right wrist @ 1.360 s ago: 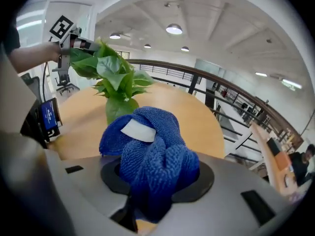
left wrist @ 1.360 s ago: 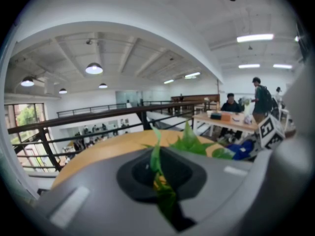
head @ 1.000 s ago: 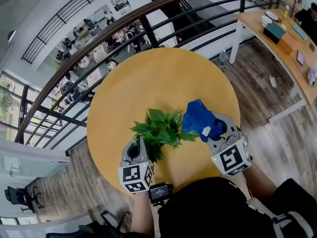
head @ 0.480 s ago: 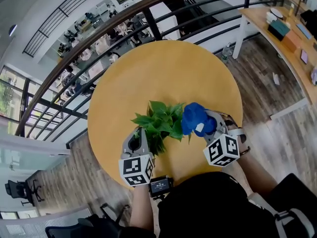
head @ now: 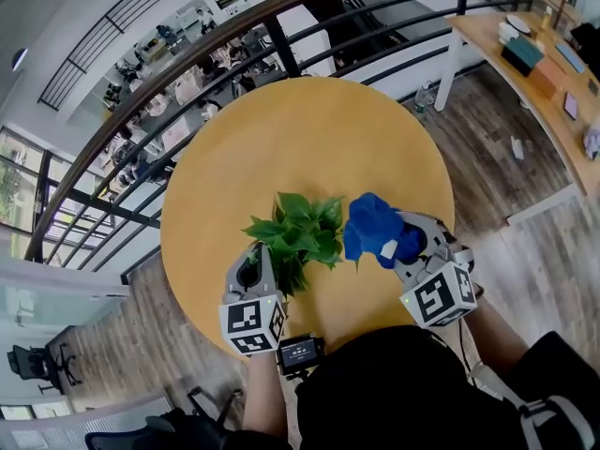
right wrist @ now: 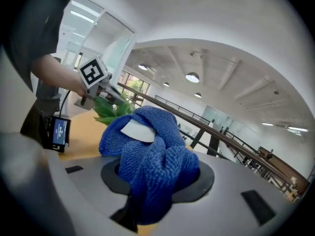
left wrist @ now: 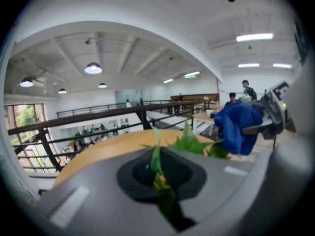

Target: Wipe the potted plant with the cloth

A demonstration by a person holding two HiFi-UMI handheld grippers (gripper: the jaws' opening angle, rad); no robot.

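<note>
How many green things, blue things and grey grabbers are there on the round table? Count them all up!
Green: 1, the plant
Blue: 1, the cloth
Grey: 2, the left gripper and the right gripper
Total: 4

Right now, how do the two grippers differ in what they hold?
The left gripper pinches a thin green leaf of the plant; the right gripper clamps a bunched blue cloth. The leaf is slim and flat, the cloth bulky and folded. Both grippers are shut on their loads.
</note>
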